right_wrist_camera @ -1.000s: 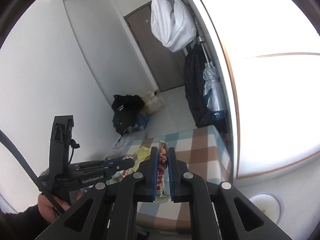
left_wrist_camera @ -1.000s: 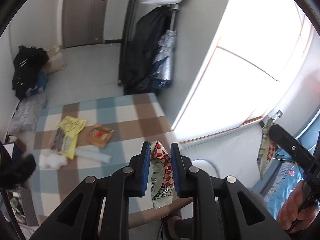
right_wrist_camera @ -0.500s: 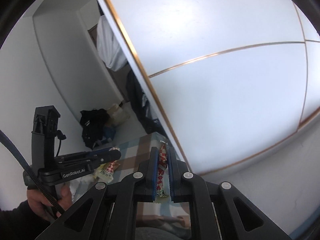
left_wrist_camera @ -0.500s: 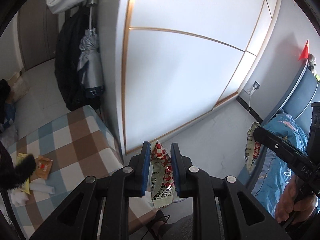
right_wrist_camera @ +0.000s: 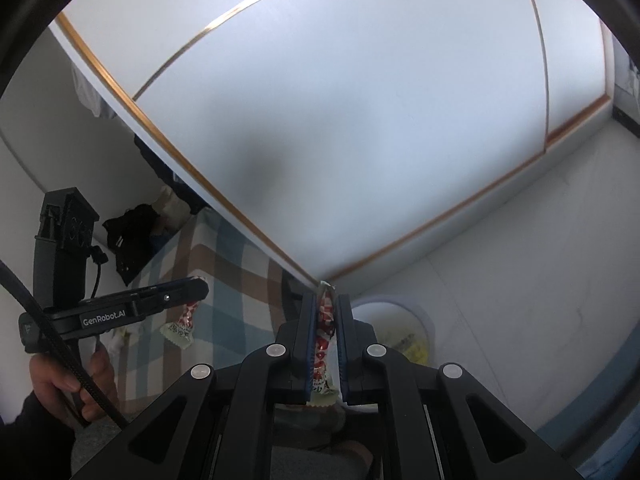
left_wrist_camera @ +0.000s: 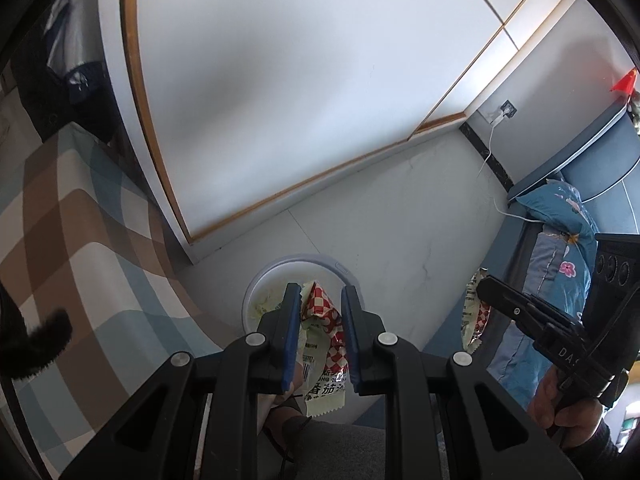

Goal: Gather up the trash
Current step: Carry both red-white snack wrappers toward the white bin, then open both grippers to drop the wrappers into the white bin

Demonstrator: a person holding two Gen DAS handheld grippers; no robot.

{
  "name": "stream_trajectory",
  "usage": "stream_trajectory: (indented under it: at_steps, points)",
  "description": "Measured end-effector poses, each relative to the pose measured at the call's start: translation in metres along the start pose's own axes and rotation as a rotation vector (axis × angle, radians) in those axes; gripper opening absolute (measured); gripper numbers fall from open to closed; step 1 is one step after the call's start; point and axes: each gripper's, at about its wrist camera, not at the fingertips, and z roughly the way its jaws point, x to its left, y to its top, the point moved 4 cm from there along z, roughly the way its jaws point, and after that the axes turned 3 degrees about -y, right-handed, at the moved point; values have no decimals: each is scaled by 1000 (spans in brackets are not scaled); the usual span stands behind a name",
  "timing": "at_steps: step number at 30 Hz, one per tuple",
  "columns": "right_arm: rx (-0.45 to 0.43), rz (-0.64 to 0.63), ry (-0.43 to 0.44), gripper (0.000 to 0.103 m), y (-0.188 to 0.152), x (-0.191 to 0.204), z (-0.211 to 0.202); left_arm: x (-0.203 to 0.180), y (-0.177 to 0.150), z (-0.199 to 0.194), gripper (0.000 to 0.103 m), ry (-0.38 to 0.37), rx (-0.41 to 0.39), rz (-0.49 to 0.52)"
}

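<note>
Left gripper point(left_wrist_camera: 320, 336) is clamped on 1 checkered sachet point(left_wrist_camera: 322, 356); right gripper point(right_wrist_camera: 325, 340) pinches a second sachet point(right_wrist_camera: 324, 334). Both hang near the white bin point(right_wrist_camera: 416, 312) on the floor, likely positioned for dropping in.

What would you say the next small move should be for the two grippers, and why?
Probably lower both over the white bin and open. The left gripper and right gripper each pinch a checked sachet, and the bin sits just beyond the tips.

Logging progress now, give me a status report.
Left tool and right tool each shut on a red-checked sauce packet. White round bin below. Nothing in the way.
</note>
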Motion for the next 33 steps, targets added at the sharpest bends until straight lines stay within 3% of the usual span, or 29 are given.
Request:
stream_trajectory:
  at_steps: [5, 11, 17, 21, 24, 33]
  points:
    - [84, 53, -12, 9, -17, -28, 44, 4, -1, 49, 16, 14, 138, -25]
    - [149, 101, -3, 9, -35, -43, 82, 1, -1, 90, 16, -3, 249, -32]
    - [202, 101, -27, 9, -48, -45, 108, -1, 0, 124, 16, 27, 340, -30]
    - [235, 65, -35, 9, -56, -42, 120, 3, -3, 139, 16, 28, 402, -53]
    - [250, 76, -41, 9, -61, -44, 127, 8, -4, 146, 16, 75, 451, -76]
    - [296, 110, -38, 9, -66, -46, 153, 10, -5, 146, 18, 77, 492, -93]
